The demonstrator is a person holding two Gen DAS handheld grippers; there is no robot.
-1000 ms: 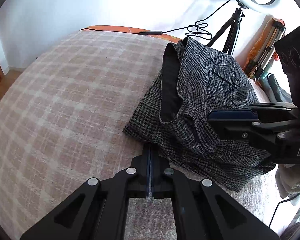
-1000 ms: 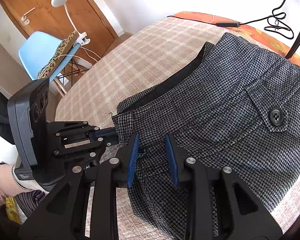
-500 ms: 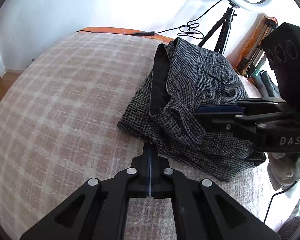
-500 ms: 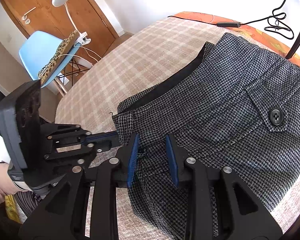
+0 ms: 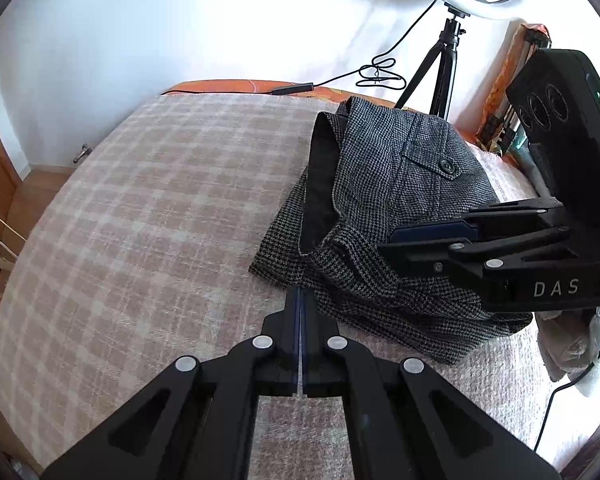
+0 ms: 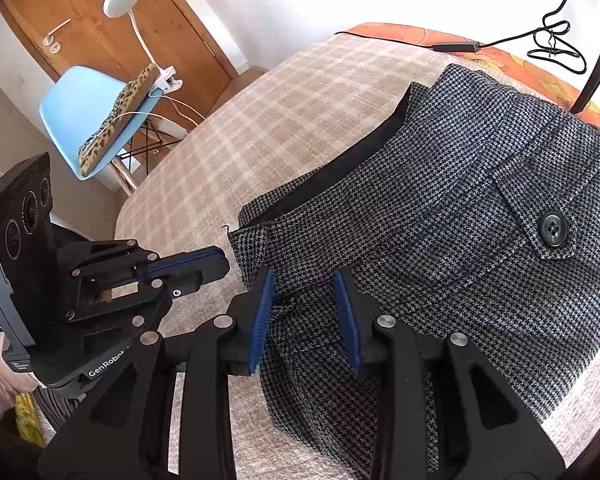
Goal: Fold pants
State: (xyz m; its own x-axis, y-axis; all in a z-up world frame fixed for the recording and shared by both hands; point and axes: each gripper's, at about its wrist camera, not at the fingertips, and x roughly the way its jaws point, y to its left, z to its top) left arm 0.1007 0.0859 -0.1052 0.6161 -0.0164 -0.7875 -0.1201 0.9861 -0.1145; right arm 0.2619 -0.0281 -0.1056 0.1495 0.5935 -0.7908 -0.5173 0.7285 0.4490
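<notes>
The grey houndstooth pants lie folded in a compact bundle on the checked blanket, waistband with dark lining turned up, a buttoned pocket flap on top. They fill the right wrist view. My left gripper is shut and empty, its tips just short of the bundle's near corner. It shows at the left of the right wrist view. My right gripper is open, its blue pads over the bundle's near edge with cloth between them. It also shows from the side in the left wrist view.
A ring light on a tripod and a black cable stand behind the bed. A blue chair with a leopard-print cloth and a wooden door are to the left. Loose cloths lie at the right edge.
My left gripper has drawn back from the bundle, shut and empty. My right gripper has stayed open over the bundle's edge. The pants have not moved.
</notes>
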